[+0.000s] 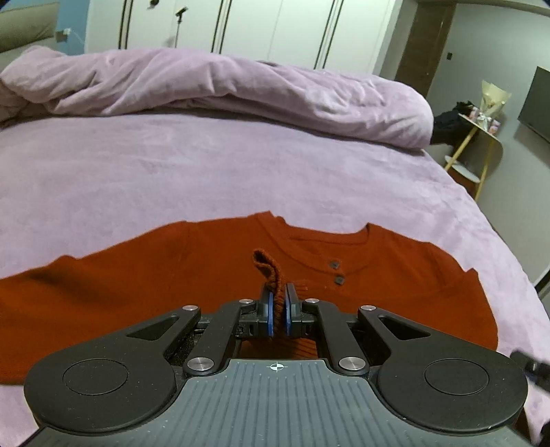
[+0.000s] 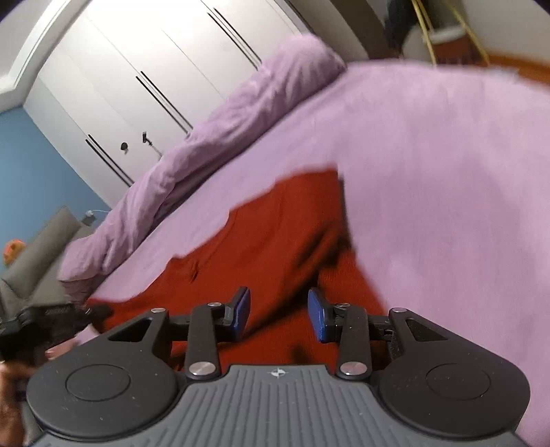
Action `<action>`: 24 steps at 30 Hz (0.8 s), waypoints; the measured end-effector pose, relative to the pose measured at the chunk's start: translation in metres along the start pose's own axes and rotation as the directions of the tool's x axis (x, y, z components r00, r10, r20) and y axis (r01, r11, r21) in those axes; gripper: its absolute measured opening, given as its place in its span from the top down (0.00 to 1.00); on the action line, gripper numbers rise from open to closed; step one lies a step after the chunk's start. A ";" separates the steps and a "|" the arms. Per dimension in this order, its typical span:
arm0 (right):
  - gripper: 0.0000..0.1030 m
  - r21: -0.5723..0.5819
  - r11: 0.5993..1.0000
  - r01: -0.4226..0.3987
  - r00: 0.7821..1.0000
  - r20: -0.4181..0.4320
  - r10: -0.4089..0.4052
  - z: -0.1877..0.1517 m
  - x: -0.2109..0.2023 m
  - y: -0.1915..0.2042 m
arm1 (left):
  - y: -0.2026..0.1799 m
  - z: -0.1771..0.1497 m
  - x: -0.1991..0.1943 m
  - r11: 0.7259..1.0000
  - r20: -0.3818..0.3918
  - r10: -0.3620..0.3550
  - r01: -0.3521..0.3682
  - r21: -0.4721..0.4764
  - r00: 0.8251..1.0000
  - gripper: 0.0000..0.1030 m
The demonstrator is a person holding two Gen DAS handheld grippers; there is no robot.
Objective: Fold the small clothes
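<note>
Left gripper: the 2 blue pads are sitting almost together, pinching a narrow ribbed strip of rust-red knit, probably a cuff or hem corner, which is curling up and over just beyond the tips.

Right gripper: the 2 blue pads are standing partly apart with nothing pressed between them; red cloth is lying below the gap, and this view is blurring.

The rust-red knitted long-sleeved top with 2 small dark buttons is lying spread flat on the near part of the lilac plush bed cover, neckline toward the far side, sleeves running out left and right.

A rumpled lilac duvet is heaped along the far edge, well apart from the top; white wardrobe doors are standing behind it.

Handling, as a judgement: the knit is looking soft, light and limp, so it is likely drooping from any single pinch and dragging on the plush. Ribbed edges, cuffs, hem and shoulder seams are offering the firmest hold; 2 matched pinch points are keeping a fold straight.
</note>
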State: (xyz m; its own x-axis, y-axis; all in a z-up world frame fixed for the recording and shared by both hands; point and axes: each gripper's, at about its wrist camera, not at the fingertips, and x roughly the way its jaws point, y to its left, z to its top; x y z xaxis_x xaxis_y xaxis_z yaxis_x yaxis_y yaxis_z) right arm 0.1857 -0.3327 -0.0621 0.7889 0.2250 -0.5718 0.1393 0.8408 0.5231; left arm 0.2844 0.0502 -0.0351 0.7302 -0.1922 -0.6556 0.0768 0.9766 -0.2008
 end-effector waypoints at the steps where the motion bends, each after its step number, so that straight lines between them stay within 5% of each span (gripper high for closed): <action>1: 0.64 -0.025 0.999 0.025 1.000 0.012 -0.025 0.006 0.003 0.002 | 0.000 0.003 0.000 1.000 0.011 0.006 -0.006 0.010 1.000 0.92; 4: 0.64 -0.089 0.993 0.083 0.997 0.003 -0.083 0.022 0.020 0.008 | 0.001 0.014 -0.005 0.996 0.071 0.065 -0.069 0.059 0.995 0.93; 7: 0.64 -0.099 0.989 0.112 0.993 -0.013 -0.114 0.028 0.032 0.009 | 0.006 0.024 -0.010 0.977 0.140 0.182 -0.195 0.088 0.973 0.93; 11: 0.64 -0.085 0.993 0.084 0.995 -0.046 -0.089 0.024 0.039 0.009 | 0.026 0.025 -0.001 0.962 0.105 0.256 -0.264 0.070 0.961 0.92; 17: 0.63 -0.137 0.984 0.114 0.990 -0.071 -0.125 0.028 0.061 0.020 | 0.057 0.013 0.009 0.982 0.006 0.176 -0.176 -0.069 0.984 0.92; 22: 0.61 -0.220 0.959 0.181 0.972 -0.106 -0.208 0.048 0.107 0.030 | 0.059 0.006 0.018 0.985 -0.006 0.166 -0.166 -0.037 0.986 0.92; 23: 0.64 -0.234 0.954 0.189 0.969 -0.114 -0.221 0.050 0.116 0.030 | 0.060 0.004 0.019 0.986 -0.007 0.158 -0.159 -0.041 0.987 0.92; 24: 0.77 -0.253 0.947 0.199 0.964 -0.121 -0.236 0.051 0.124 0.031 | 0.061 0.004 0.020 0.987 -0.005 0.152 -0.152 -0.045 0.988 0.92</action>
State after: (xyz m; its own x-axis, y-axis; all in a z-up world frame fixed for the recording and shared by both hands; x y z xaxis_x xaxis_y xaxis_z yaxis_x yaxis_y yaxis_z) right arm 0.3179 -0.3041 -0.0844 0.6553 0.0787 -0.7512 0.1381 0.9653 0.2217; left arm 0.3063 0.1065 -0.0578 0.7299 -0.0422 -0.6822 -0.0656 0.9892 -0.1313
